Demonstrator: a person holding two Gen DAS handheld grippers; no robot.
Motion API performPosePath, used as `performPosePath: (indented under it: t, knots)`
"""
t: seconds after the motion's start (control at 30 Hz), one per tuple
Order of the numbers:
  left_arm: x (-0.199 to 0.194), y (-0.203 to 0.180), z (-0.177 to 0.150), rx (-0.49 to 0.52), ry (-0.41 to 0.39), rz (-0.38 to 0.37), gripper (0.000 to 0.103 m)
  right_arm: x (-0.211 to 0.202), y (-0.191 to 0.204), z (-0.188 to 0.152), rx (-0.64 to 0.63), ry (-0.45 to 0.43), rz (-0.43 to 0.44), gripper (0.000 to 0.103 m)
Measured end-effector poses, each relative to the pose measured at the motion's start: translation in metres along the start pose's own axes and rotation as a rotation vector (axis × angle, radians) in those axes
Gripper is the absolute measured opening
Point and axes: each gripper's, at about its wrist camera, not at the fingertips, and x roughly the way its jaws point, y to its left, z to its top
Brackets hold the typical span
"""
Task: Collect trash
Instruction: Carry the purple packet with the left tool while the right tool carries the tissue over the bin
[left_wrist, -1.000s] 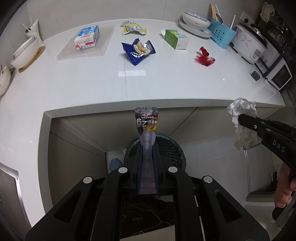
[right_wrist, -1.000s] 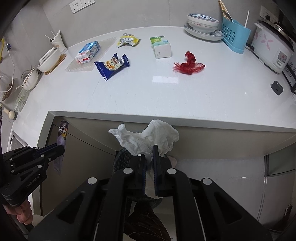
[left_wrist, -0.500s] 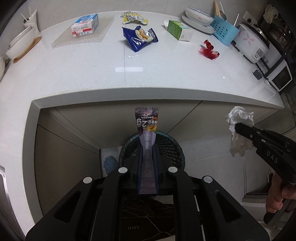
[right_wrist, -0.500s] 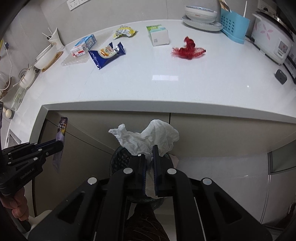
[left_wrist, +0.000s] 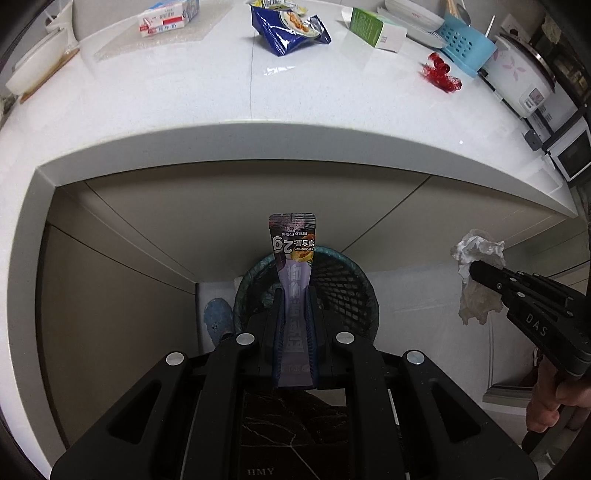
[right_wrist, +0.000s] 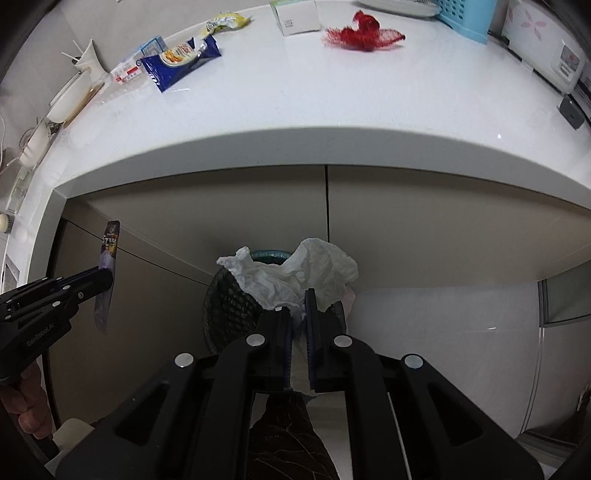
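My left gripper (left_wrist: 294, 295) is shut on a purple snack wrapper (left_wrist: 292, 251) that stands up between its fingers, above a dark mesh waste bin (left_wrist: 343, 277) on the floor under the counter. My right gripper (right_wrist: 297, 299) is shut on a crumpled white tissue (right_wrist: 295, 273), above the same bin (right_wrist: 225, 306). The right gripper with its tissue (left_wrist: 476, 273) shows at the right of the left wrist view. The left gripper with the wrapper (right_wrist: 107, 273) shows at the left of the right wrist view.
On the white counter (left_wrist: 184, 99) lie a blue snack bag (left_wrist: 288, 29), a yellow packet (right_wrist: 225, 20), a milk carton (left_wrist: 166, 18), a green-white box (left_wrist: 376, 29) and red netting (right_wrist: 362, 31). A rice cooker (left_wrist: 521, 74) and blue rack (left_wrist: 465, 48) stand at the right. Cabinet doors (right_wrist: 406, 221) are behind the bin.
Both grippers have dropped below the counter edge and closer to the bin, each still holding its piece of trash. The counter has moved up in both views.
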Motion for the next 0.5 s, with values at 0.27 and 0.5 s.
performPosePath:
  t: [0.27,0.5]
  knots:
    - [0.031,-0.005,-0.003,0.010,0.035,0.027,0.010,0.019,0.002,-0.002,-0.015,0.014,-0.019,0.005]
    - [0.053,-0.008,-0.009,0.012,0.057,0.012,0.010,0.033,0.004,-0.008,-0.016,0.020,-0.022,0.005]
